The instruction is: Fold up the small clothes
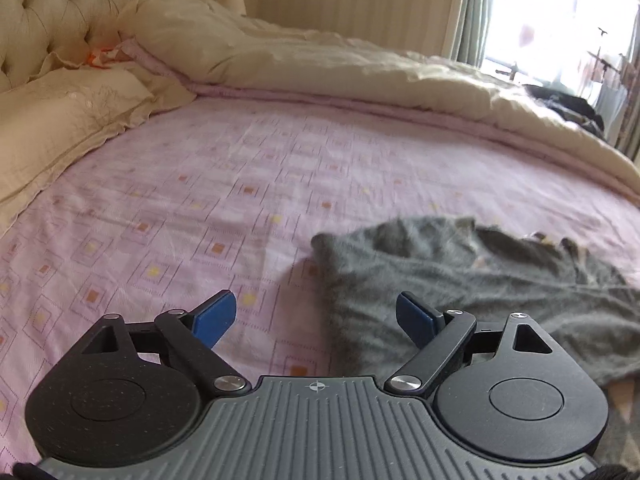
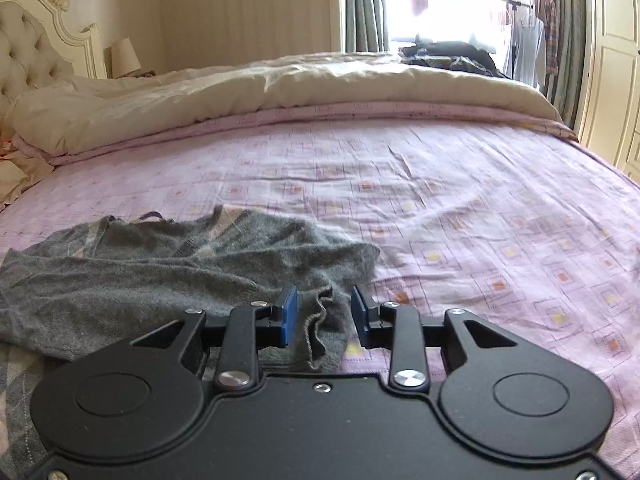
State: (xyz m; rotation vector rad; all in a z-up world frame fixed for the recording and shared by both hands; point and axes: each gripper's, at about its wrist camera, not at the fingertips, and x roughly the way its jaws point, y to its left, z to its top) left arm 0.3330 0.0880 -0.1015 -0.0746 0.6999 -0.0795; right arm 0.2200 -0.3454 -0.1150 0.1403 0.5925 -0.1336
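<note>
On the bed, a grey knit garment (image 2: 168, 264) lies rumpled on the pink patterned sheet (image 2: 460, 208), not folded flat; an argyle-patterned part shows at its lower left in the right wrist view.

Right tool (image 2: 325, 316): blue pads part-way apart. A bunched hem of the garment hangs between them, lying against the left pad; clear gap to the right pad, so no clamp on it.

Left tool (image 1: 316, 318): pads spread wide, nothing between them. It hovers over bare sheet (image 1: 200, 184) at the garment's left edge; its right pad sits over the grey knit (image 1: 460, 276), contact not resolvable.

Garment in the left wrist view: spread to the right of the tool, neckline end away from camera, picture somewhat blurred.

Surroundings: cream duvet (image 2: 280, 88) pushed back along the far side of the bed, pillow (image 1: 60, 120) and tufted headboard (image 1: 52, 12) at left, dark clothes heap (image 2: 448, 56) at the far edge near the bright window (image 2: 452, 0), curtains either side.
</note>
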